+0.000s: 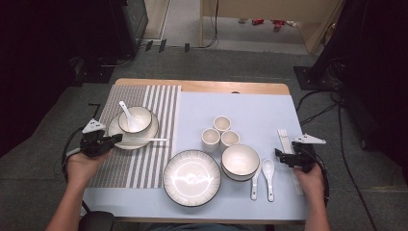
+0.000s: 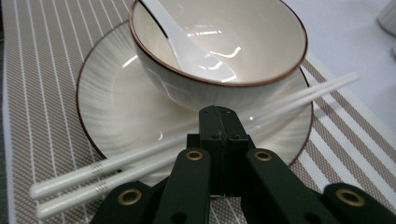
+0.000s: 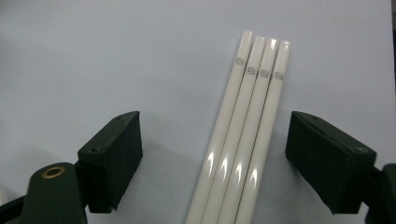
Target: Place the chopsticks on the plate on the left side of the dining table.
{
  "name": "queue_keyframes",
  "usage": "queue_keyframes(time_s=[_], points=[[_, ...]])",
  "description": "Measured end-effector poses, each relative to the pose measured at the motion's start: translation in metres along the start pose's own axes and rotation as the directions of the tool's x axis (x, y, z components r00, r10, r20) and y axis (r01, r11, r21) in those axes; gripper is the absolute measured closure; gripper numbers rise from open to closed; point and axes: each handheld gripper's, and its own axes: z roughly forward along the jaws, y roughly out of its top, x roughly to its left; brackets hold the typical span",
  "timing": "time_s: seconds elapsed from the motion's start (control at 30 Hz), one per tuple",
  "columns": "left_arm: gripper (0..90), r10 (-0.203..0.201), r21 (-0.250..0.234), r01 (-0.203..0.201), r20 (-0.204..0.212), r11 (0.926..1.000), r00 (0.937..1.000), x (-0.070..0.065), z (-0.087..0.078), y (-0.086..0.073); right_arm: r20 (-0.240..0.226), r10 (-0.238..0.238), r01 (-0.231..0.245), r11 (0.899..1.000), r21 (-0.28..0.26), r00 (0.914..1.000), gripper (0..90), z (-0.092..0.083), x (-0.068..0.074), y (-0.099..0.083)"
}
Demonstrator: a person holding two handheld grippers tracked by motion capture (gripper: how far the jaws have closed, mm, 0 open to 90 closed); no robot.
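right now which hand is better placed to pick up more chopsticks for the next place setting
The right. The right gripper has open jaws straddling the four loose chopsticks on the blue cloth. The left gripper is shut and empty, over the plate that already has its chopstick pair.

chopsticks point(image 3: 240, 140) cut off at bottom edge, bowl point(image 2: 219, 44) rim cropped at top

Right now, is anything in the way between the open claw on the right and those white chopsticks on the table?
Nothing visible. The right gripper stands open with four white chopsticks lying side by side between its jaws on the bare blue mat. The two spoons lie off to one side, clear of that gap.
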Motion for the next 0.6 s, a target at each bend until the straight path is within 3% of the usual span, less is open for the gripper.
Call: queue_keyframes(time_s=[0.07,0.5,0.6], points=[[90.0,0.014,-0.004,-0.014,-0.010,0.9999,0.9998,0.001,0.000,0.003,0.000,0.000,0.000,1.000,0.000,1.0000,18.4,0.000,0.000,0.000],[90.0,-0.045,0.000,0.045,-0.021,0.9990,0.9988,0.020,0.011,0.005,0.000,-0.001,0.001,1.000,0.000,1.0000,18.4,0.000,0.000,0.000],[90.0,-0.040,0.010,0.040,-0.032,0.9991,0.9987,0.022,0.013,0.004,0.000,-0.001,0.001,1.000,0.000,1.0000,18.4,0.000,0.000,0.000]])
